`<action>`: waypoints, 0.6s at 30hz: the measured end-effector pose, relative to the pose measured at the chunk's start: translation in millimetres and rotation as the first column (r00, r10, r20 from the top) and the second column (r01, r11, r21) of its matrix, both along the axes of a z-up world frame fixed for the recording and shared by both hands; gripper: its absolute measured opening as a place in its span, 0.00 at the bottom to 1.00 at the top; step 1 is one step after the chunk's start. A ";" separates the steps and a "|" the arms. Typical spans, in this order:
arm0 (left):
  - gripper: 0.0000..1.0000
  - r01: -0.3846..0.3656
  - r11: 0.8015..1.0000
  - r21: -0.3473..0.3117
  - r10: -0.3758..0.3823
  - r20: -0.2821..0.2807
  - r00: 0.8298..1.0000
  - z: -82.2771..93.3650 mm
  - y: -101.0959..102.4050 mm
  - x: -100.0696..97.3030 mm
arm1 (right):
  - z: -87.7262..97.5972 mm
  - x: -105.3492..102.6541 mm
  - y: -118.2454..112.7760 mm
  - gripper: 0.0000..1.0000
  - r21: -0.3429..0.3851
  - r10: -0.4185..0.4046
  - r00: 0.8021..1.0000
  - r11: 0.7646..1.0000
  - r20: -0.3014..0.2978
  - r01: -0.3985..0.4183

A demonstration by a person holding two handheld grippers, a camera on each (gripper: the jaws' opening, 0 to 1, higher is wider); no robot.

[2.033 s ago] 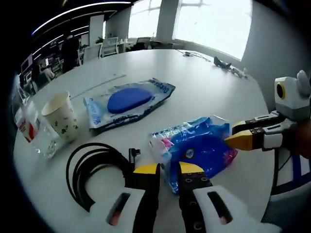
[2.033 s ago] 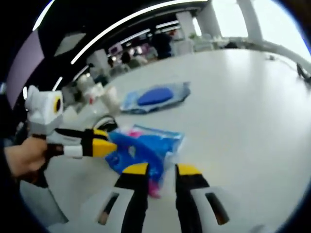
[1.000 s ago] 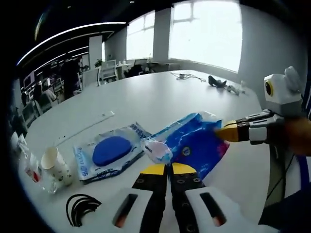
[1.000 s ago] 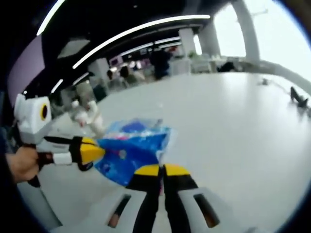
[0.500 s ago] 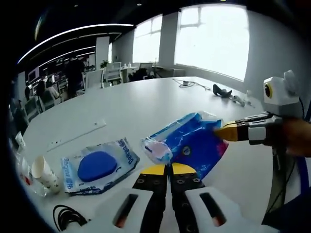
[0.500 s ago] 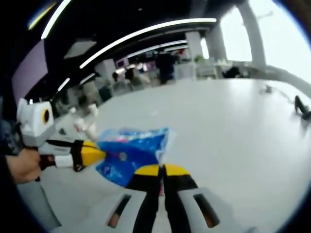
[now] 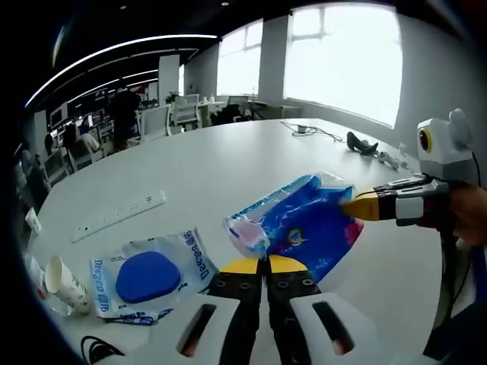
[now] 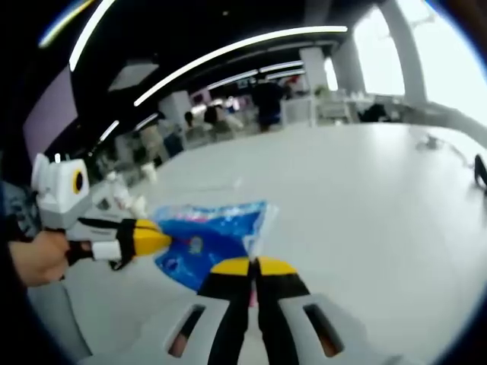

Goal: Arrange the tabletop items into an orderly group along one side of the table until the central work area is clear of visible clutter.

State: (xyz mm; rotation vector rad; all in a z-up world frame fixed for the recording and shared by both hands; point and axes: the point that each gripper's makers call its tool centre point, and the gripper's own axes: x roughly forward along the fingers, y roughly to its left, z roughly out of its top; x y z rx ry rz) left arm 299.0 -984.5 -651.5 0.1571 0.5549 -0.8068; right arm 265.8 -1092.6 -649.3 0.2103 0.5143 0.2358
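Blue crinkled plastic packet [image 7: 304,224], pink at its ends, hangs stretched between our left gripper [image 7: 264,265] and right gripper [image 8: 254,267], both clamped on opposite ends.

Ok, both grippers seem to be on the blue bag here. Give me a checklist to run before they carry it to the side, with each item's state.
1. Left gripper shut on the blue bag: ok, jaws closed on its near edge.
2. Right gripper shut on the bag: ok, jaws closed on the opposite edge.
3. Bag lifted off the table: cannot tell.
4. Bag apart from the sponge pack: ok, a gap of bare table shows between them.
5. Paper cup out of the bag's way: ok, it sits at the far left, beyond the sponge pack.
6. Power strip out of the way: ok, it lies apart from the bag.
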 end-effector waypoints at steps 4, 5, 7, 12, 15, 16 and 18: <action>0.00 -0.037 0.999 -0.009 0.037 -0.025 0.999 -5.2 0.0 10.3 | -3.5 13.4 -2.3 0.00 0.005 0.028 1.000 1.000 -0.002 -0.028; 0.00 -0.045 0.999 -0.008 0.045 -0.026 0.999 -5.9 -0.2 12.6 | -4.0 15.7 -2.2 0.00 0.004 0.034 0.999 0.999 -0.003 -0.034; 0.00 -0.051 0.999 -0.005 0.051 -0.024 0.998 -6.2 -1.0 15.4 | -5.8 21.7 -3.8 0.00 0.004 0.041 0.999 0.999 -0.003 -0.041; 0.00 -0.063 0.998 -0.002 0.063 -0.028 0.998 -9.6 -3.8 27.3 | -10.4 36.3 -7.9 0.00 0.015 0.050 0.999 0.999 -0.008 -0.050; 0.00 -0.078 0.997 -0.016 0.077 -0.049 0.996 -15.5 -6.0 36.7 | -12.3 43.5 -9.8 0.00 0.017 0.056 0.998 0.998 -0.010 -0.056; 0.00 -0.084 0.996 -0.022 0.082 -0.056 0.995 -16.7 -6.7 38.9 | -12.7 46.0 -10.6 0.00 0.017 0.057 0.998 0.998 -0.011 -0.057; 0.00 -0.088 0.996 -0.027 0.086 -0.062 0.994 -19.1 -8.7 43.4 | -14.1 49.8 -12.3 0.00 0.016 0.059 0.998 0.998 -0.013 -0.059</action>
